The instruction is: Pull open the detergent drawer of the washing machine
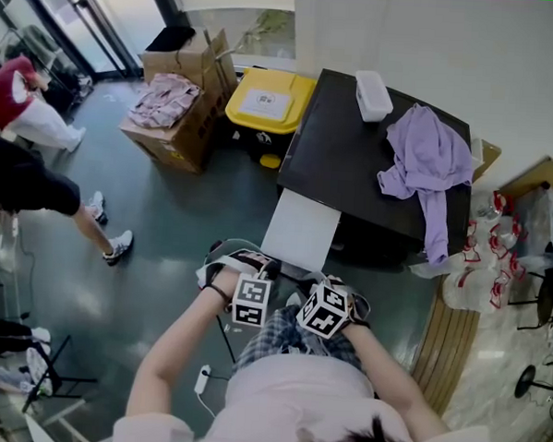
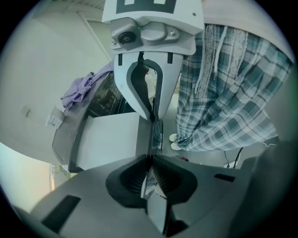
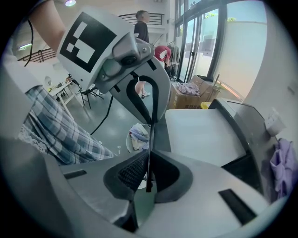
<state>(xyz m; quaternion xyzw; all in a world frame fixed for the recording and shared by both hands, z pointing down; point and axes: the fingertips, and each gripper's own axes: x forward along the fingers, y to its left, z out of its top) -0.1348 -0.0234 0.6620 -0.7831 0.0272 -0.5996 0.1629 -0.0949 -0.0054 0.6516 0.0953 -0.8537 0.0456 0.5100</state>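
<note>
The black washing machine stands ahead of me, with a pale flat drawer panel jutting out of its front towards me. Both grippers are at the panel's near edge. My left gripper is shut on the thin edge at its left part; in the left gripper view the jaws pinch that edge, with the panel to their left. My right gripper is shut on the same edge further right. In the right gripper view its jaws clamp the thin edge beside the panel.
A purple garment and a white box lie on the machine. A yellow-lidded bin and a cardboard box of clothes stand to its left. Plastic bags sit right. A person stands far left. A laundry basket sits below.
</note>
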